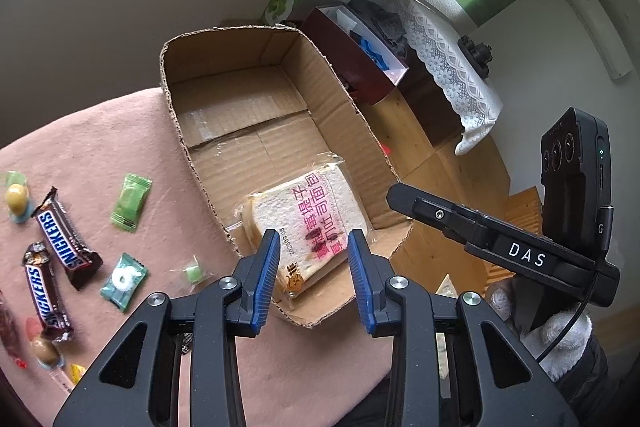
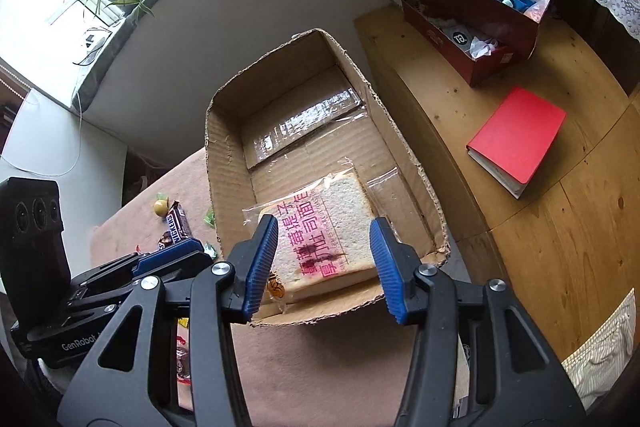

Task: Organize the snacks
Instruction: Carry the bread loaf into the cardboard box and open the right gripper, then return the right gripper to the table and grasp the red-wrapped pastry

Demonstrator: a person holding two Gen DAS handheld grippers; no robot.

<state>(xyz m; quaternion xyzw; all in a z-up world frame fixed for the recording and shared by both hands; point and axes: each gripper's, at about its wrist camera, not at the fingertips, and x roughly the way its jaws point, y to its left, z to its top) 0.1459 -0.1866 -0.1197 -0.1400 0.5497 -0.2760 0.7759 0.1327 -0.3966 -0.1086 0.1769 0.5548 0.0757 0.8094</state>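
Black left gripper (image 1: 313, 247), blue ribbed jaws, silver screws, white knit glove (image 1: 560, 339)

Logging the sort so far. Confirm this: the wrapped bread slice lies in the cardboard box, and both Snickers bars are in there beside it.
Wrong about the bars. The left wrist view shows both Snickers bars still out on the pink cloth, left of the cardboard box, among the loose candies. The wrapped bread slice does lie in the box, alone.
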